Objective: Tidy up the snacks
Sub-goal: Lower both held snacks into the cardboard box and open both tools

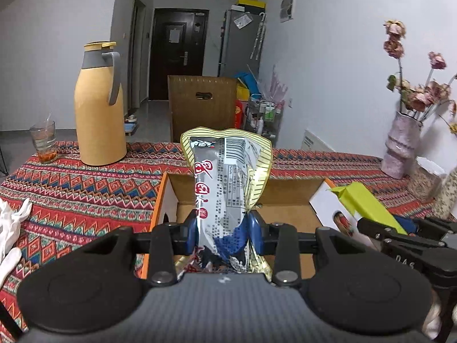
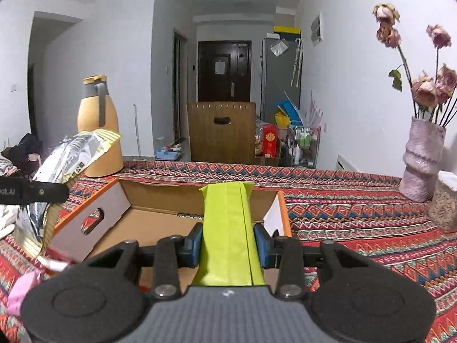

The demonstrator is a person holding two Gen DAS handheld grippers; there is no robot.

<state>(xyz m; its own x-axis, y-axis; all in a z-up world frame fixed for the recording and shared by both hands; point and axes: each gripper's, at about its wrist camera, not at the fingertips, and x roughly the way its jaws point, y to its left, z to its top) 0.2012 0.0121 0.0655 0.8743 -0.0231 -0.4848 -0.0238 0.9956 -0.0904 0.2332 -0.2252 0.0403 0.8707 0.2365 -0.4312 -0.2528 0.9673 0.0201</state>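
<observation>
- The left gripper (image 1: 224,230) was pinching a silver snack packet (image 1: 225,171) with a gold striped border; its blue pads pressed the lower part of the packet, and most of the packet stood above the jaws.
- The right gripper (image 2: 228,245) was pinching a lime-green packet (image 2: 228,228) in the same way, with the pads closed on its two sides.
- Both packets were held in the air at the near side of an open cardboard box (image 2: 160,217) with orange edges. The box stood on the patterned tablecloth (image 2: 357,200), and the part of its floor that showed looked bare.
- Judgement: the packets were probably going into the box, so the task seemed to be at an early stage.
- Risk: the silver packet was held low and it leaned. If the hand tilts fast, the tall top part may swing and slip from the pads, because the foil looks smooth.
- Risk: the two grippers were close beside each other. If both go down into the box together, they may hit each other or catch on the near flap.
- Risk: a yellow thermos jug (image 1: 98,108) and a glass (image 1: 43,141) stood behind the box on the left, and a vase (image 2: 422,160) of dried flowers on the right. A wide move could knock them over.
</observation>
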